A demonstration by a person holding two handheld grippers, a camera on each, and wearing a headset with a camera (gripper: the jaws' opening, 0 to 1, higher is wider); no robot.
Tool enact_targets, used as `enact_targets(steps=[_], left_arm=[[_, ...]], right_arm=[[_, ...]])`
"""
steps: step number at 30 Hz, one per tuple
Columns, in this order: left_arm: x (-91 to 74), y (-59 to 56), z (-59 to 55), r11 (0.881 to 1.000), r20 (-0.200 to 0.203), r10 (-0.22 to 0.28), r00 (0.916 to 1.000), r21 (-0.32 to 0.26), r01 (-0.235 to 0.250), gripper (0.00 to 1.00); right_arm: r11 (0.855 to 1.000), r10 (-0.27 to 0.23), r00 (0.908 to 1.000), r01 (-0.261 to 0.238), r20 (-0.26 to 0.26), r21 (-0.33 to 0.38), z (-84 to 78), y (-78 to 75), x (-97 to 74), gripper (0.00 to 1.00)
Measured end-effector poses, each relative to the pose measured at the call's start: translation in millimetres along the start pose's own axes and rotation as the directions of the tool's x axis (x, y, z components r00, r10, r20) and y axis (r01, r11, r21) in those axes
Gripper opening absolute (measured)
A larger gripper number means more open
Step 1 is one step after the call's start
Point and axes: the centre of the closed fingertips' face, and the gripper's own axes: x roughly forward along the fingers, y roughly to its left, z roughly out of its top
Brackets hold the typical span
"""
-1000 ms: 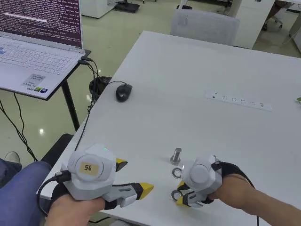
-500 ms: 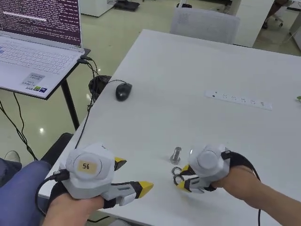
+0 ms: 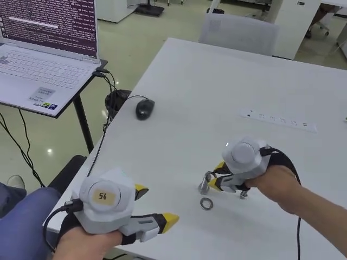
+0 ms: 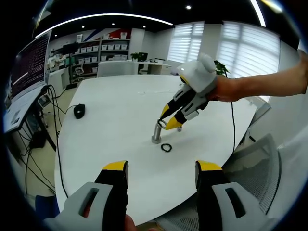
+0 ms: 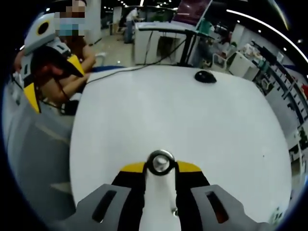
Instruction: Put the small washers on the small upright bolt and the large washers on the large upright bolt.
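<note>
Right gripper [image 3: 212, 183] pinches a washer [image 5: 160, 162] by its rim at the upright bolt [image 4: 156, 133] top, likely aligning hole with shaft. Left gripper [image 4: 162, 168] gapes, idle. Spare washer [image 3: 206, 203] waits beside the bolt.

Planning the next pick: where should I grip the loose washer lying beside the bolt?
Probably pinch the washer across its outer rim, coming straight down: it lies flat, a thin ring. Stay on its near side, since the upright bolt and the right gripper are close behind.
</note>
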Motion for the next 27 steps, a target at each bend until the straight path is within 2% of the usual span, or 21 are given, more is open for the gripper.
enact_targets(steps=[19, 27], left_arm=[[0.2, 1.7, 0.1, 1.000, -0.001, 0.003, 1.0000, -0.004, -0.003, 0.55], [-1.0, 2.7, -3.0, 1.000, -0.003, 0.006, 1.0000, -0.010, -0.006, 0.55]], right_arm=[[1.000, 0.027, 0.9988, -0.028, -0.041, -0.010, 2.9, -0.5, 15.0, 0.23], [0.999, 0.038, 0.9951, -0.039, -0.092, -0.015, -5.6, 0.9, 28.2, 0.23]])
